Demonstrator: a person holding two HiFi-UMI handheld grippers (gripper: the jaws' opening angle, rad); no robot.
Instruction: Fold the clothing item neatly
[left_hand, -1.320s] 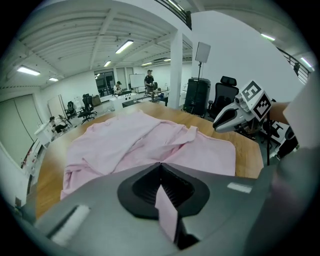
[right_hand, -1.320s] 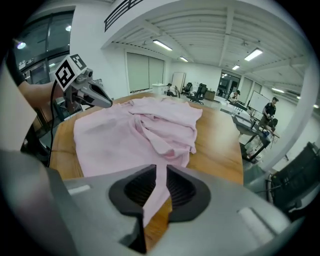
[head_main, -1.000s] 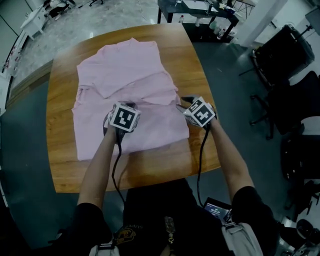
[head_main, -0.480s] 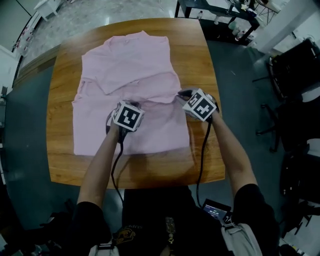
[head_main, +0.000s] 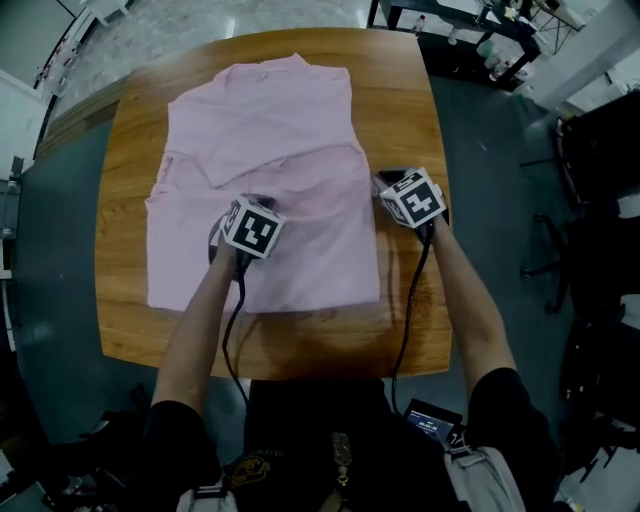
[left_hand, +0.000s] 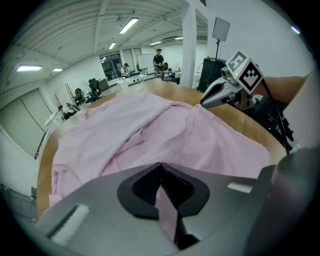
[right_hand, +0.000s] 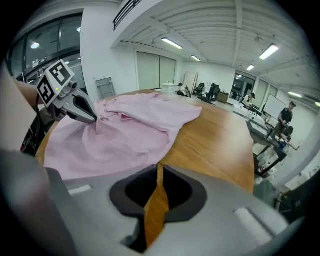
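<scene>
Lengthwise, the pale pink shirt (head_main: 265, 130) runs from its collar at the top of the head view to its hem near the bottom. It lies flat on the round wooden tabletop (head_main: 125, 150), with one sleeve already turned in over the chest on the left.

Both tongs work at about mid-length, side by side across that long axis. The left tongs (right_hand: 93, 119) are clenched in the middle of the cloth. Small puckers gather at their tip, so they appear to pinch a fold there. The right tongs (left_hand: 204, 103) sit at the shirt's right-hand edge, with the whole garment lying to their left in the frame. Their jaws have just been closing and now leave only a narrow slit, whose tip meets the hem line. I judge that they have nipped that edge.

The right hand is therefore the nearer one to the free side. Any fold of that side would go leftward across the long axis, with the left tongs as the anchor.

Several things are hard to see:
- The marker cubes cover both sets of tips in the head view.
- Only bare wood shows through the right slit, so the caught cloth itself cannot be seen.
- The person's left forearm crosses the hem.
- The left sleeve is rumpled, and its layers are hard to tell apart.
</scene>
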